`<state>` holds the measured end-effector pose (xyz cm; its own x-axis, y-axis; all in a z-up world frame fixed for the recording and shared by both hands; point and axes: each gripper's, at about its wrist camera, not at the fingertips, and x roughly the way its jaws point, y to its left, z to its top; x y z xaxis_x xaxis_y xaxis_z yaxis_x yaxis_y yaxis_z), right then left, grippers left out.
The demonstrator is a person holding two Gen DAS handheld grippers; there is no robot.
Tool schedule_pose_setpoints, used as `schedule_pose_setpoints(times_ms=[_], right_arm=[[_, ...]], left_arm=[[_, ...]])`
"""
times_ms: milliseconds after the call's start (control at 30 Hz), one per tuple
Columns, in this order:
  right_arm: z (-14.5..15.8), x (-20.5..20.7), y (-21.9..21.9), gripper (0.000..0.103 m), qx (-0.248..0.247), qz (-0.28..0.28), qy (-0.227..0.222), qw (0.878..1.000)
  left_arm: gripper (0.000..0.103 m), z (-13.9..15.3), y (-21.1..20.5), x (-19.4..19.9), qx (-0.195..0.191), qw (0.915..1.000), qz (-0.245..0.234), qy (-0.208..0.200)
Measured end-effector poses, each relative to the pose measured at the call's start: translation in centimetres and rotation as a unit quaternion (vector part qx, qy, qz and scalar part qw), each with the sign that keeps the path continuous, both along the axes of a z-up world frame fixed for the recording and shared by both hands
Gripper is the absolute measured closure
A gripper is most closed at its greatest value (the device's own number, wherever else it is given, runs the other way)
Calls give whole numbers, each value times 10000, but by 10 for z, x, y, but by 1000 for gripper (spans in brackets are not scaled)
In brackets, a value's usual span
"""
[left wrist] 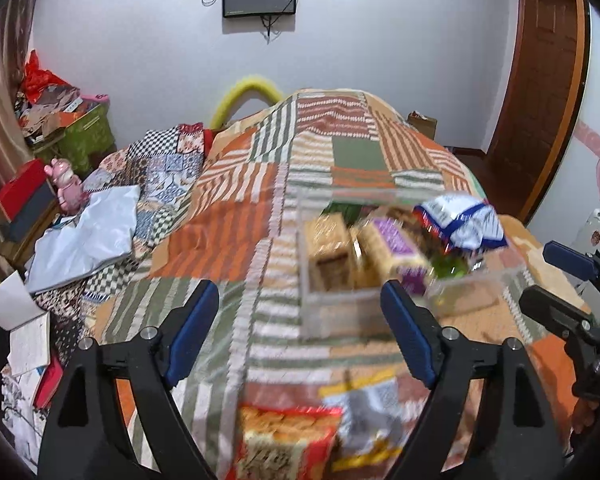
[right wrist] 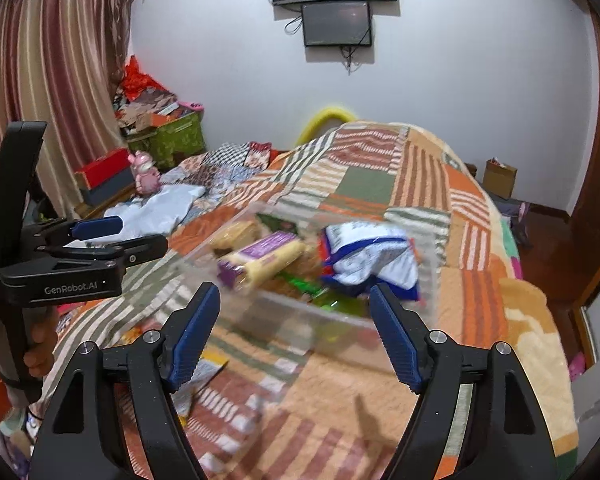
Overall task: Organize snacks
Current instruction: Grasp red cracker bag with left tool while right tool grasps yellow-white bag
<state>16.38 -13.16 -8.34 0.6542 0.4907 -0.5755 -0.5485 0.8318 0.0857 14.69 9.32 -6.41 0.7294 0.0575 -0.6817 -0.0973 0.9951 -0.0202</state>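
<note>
On the quilt (right wrist: 380,184), clear bin (right wrist: 340,328) ahead of both released tools (left wrist: 300,320) (right wrist: 294,328).

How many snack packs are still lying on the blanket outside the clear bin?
2, both near the camera in the left wrist view: a red cracker pack and a grey-and-yellow packet beside it. Blur may hide others.

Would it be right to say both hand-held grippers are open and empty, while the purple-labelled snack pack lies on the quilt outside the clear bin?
Not quite. The purple-labelled snack pack lies inside the clear bin, among other snacks, as the right wrist view shows. The left hand-held gripper and right hand-held gripper are indeed open and empty.
</note>
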Motion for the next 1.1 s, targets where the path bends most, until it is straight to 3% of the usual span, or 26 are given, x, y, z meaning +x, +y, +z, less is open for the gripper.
schedule_pose_setpoints(times_ms=[533,867,1100], right_arm=[[-49,-19,68,28,-510,627,841,9932],[-82,-16,96,29,-905,827,1310,9838],[-95,-16,98,29,-880,933,1602,9787]], left_arm=[[20,-58,45,-50,-83,9981,90,598],[20,-70,58,-67,-194,9976,-10,671],[20,-73,51,-70,-265,9970,-152,715]])
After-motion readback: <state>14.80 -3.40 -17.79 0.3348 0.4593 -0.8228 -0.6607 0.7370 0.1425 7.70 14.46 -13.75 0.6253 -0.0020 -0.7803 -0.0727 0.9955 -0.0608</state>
